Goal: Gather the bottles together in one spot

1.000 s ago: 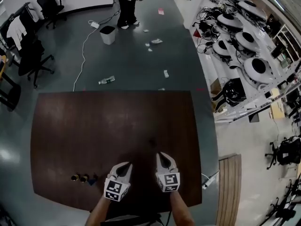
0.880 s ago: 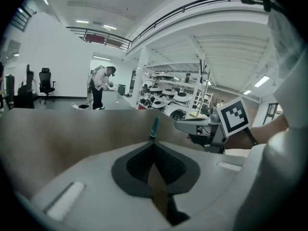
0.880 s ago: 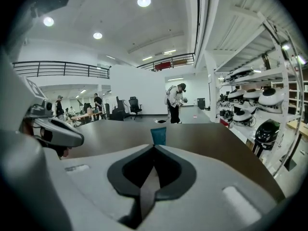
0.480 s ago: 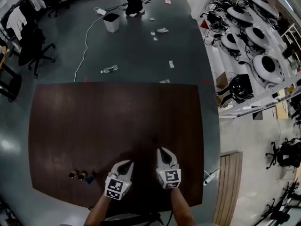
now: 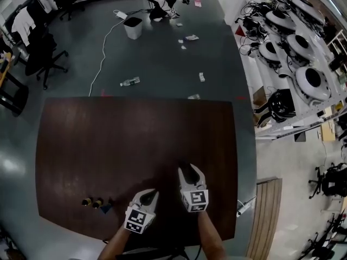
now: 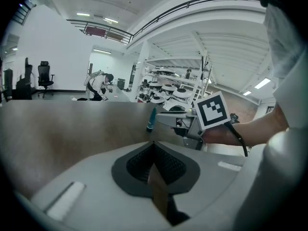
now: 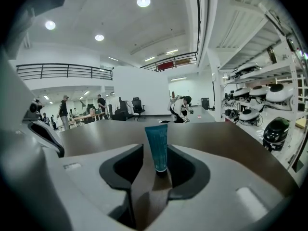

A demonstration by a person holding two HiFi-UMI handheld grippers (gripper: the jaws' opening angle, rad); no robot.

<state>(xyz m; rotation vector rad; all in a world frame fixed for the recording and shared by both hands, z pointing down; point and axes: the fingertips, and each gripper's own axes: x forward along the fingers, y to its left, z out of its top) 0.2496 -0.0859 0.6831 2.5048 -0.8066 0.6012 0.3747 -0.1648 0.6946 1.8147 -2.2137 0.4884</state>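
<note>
Head view dim overall; desk (image 5: 135,145) reads dark brown and flat, with a pale glare patch on the floor (image 5: 12,167) off the desk's left edge. Strong fisheye bend, straight lines bowed, corners black. Gripper views brighter: round ceiling lights (image 7: 143,2) overhead, strip lights (image 6: 262,83) at right. Tube (image 7: 157,147) sharp; foreground near the lens soft; black vignette ring

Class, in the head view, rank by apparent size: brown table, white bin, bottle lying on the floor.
brown table
white bin
floor bottle
Bin and bottle lie farther off, so real sizes stay unsure.
</note>
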